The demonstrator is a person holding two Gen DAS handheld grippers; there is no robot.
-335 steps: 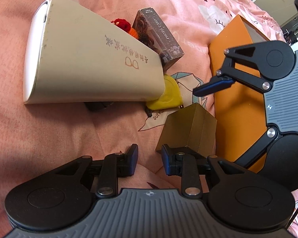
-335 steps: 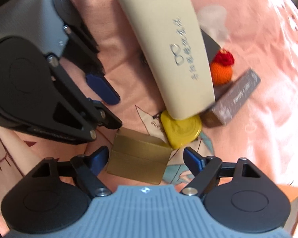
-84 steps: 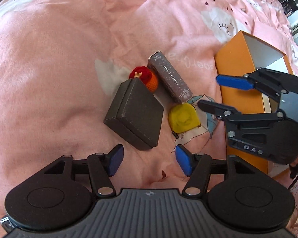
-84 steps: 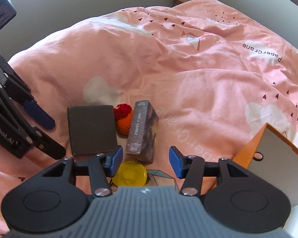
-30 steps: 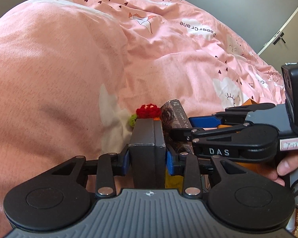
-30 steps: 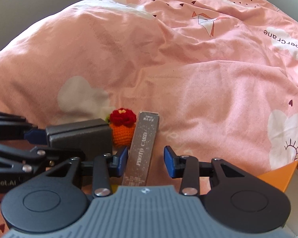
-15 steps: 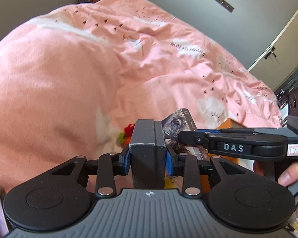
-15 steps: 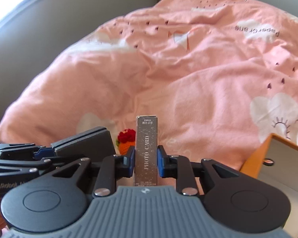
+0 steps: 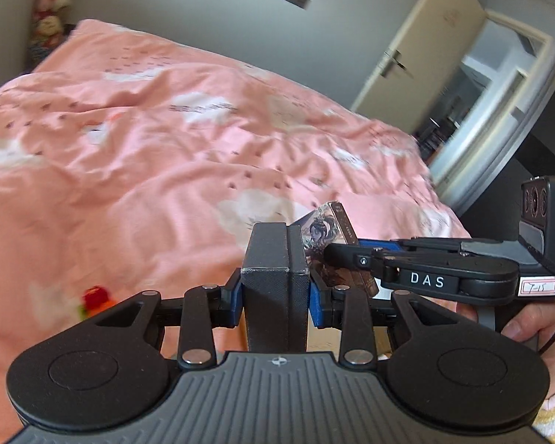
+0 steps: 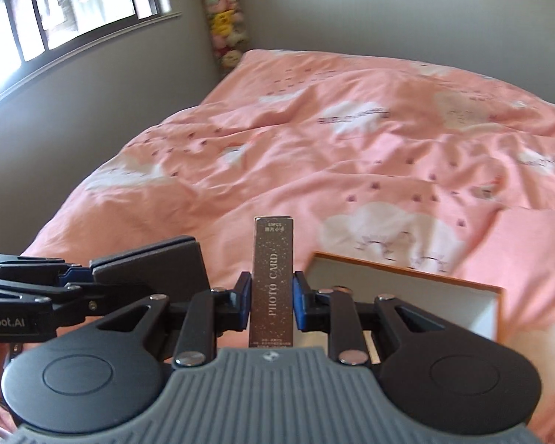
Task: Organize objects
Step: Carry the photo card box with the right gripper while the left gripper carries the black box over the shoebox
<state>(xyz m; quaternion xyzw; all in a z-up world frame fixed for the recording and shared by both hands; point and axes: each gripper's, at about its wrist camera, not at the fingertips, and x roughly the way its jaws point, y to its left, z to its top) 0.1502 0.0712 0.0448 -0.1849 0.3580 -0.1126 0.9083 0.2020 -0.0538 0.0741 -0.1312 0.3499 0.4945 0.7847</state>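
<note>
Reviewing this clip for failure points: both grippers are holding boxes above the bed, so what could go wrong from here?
1. The left gripper and right gripper sit close side by side; the black box and photo card box could knock together.
2. The photo card box is tall and pinched low down, so it might pivot or slip.
3. The orange storage box rests on soft bedding; a drop-off could tip it.

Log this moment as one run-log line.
left gripper: shut on black box | right gripper: shut on photo card box | both lifted above pink bedspread | orange storage box: open, below right
</note>
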